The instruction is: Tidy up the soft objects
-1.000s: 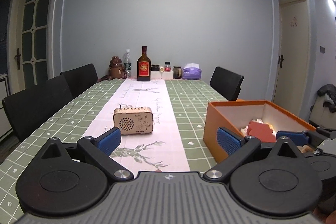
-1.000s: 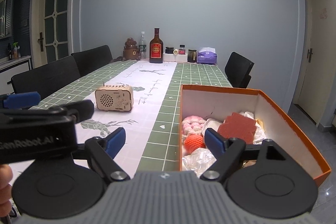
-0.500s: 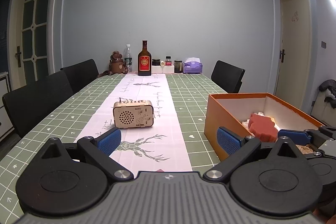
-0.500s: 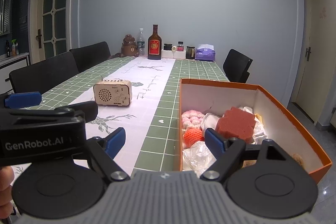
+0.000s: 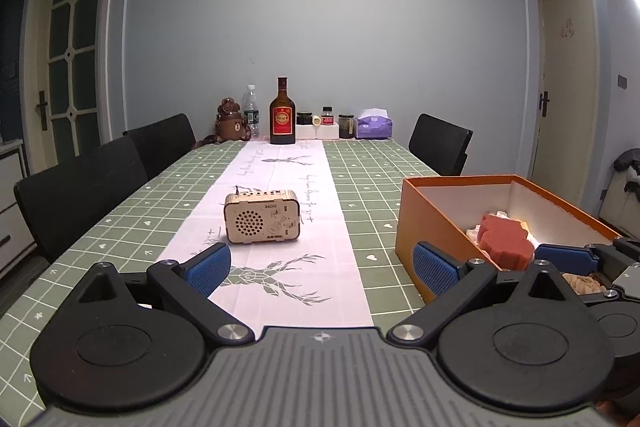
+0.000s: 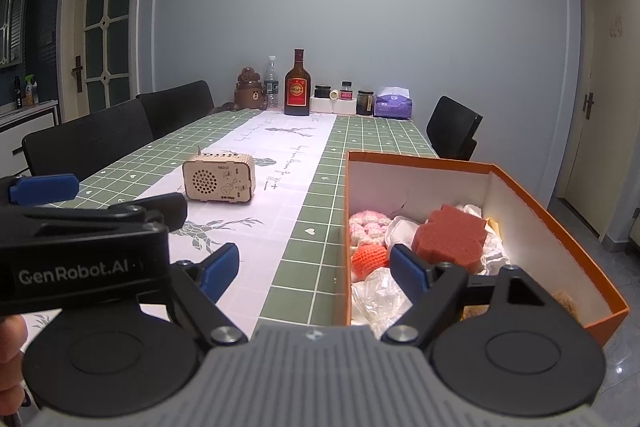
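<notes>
**Ana:** Both grippers hung idle over the near end of the table. Left gripper (image 5: 322, 267) had its blue pads wide apart with only the table runner (image 5: 280, 227) showing between them, and the right gripper (image 6: 314, 269) stood just as wide, gripping nothing, its right finger reaching over the near corner of the orange box (image 6: 520, 187).

**Ben:** So where were the soft things?

**Ana:** All that could be seen of them lay inside that box, at the table's right edge. A red sponge (image 6: 450, 237) sat on top of some white crumpled pieces, with a pink knitted item (image 6: 366, 223) and an orange knitted one (image 6: 370, 257) beside it, and clear plastic bags (image 6: 378, 293) nearest the camera. Something tan lay in the near right corner, too hidden to name.

**Ben:** Anything soft left out on the table?

**Ana:** None that showed. The wooden radio (image 6: 219, 183) stood on the runner, and bottles, jars and a tissue pack lined the far end, well apart from the box.

**Ben:** Then was it finished, or not begun?

**Ana:** She judged it could be either: the items were jumbled in the box, so sorting or taking them out might yet have remained. Neither gripper had committed to a piece.
</notes>
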`<state>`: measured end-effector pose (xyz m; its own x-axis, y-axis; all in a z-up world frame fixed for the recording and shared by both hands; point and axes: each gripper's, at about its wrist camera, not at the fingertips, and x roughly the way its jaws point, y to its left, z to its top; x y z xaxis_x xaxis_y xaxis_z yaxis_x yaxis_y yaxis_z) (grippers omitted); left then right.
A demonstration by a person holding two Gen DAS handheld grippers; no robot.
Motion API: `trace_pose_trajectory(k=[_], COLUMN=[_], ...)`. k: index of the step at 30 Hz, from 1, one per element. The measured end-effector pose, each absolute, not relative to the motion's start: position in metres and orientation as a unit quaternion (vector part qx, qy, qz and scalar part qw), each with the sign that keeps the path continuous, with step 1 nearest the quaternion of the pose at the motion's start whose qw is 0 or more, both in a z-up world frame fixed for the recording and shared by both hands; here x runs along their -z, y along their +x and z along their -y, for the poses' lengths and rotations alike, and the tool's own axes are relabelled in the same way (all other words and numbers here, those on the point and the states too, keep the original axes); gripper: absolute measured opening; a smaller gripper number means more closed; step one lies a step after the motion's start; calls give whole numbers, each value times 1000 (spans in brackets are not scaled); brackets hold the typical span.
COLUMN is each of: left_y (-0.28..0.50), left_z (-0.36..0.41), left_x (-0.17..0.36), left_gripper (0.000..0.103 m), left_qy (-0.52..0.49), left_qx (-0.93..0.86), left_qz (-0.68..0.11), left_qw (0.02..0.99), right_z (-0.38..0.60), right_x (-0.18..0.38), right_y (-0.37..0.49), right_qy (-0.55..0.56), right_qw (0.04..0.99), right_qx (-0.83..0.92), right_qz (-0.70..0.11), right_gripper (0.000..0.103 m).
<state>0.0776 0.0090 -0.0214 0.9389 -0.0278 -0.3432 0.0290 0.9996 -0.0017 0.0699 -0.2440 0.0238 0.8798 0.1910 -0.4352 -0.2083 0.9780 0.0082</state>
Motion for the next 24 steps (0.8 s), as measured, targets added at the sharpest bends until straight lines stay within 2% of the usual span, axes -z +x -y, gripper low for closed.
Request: trace_pose_trajectory(k=[24], left_y=[74], left_z=[-9], left_x=[20], left_gripper=[103], left_qy=[5], left_qx=[19], left_qz=[-176], left_qw=[984], right_z=[245], right_x=[-24], right_y=[65], right_qy=[-22], right_qw=[968], right_qx=[-116], right_qz=[-221], right_gripper=[81])
